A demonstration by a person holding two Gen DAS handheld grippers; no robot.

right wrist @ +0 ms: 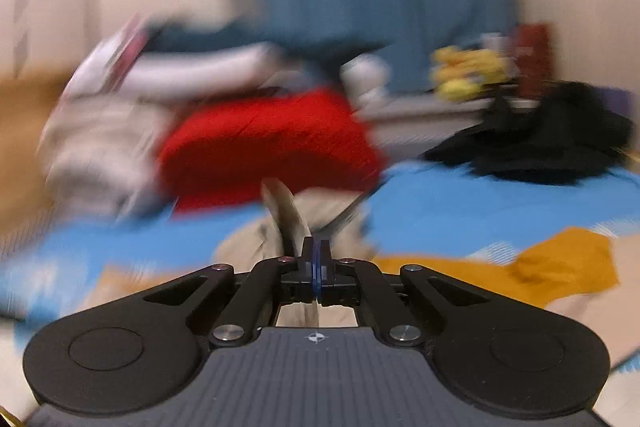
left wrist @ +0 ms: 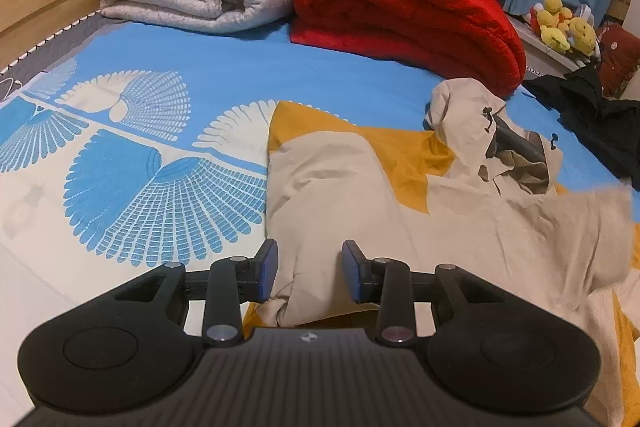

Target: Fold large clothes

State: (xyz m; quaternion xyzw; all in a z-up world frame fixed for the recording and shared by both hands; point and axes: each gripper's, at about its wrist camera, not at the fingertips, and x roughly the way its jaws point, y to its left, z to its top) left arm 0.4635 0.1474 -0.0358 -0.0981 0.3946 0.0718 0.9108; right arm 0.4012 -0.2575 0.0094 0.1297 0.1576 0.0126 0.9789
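L gripper (left wrist: 308, 269) you're holding wide open, gripping nothing, over beige garment (left wrist: 340, 187), R gripper (right wrist: 318, 259) you're pinching closed on garment fold, view blurred.

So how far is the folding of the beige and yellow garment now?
Early stage. The beige-and-yellow garment lies crumpled on the bed sheet, not folded. The right tool is shut on a piece of it; the left tool is open around a fold. All folding remains.

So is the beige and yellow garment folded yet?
No. The garment lies rumpled and spread on the bed, hood bunched, not yet folded.
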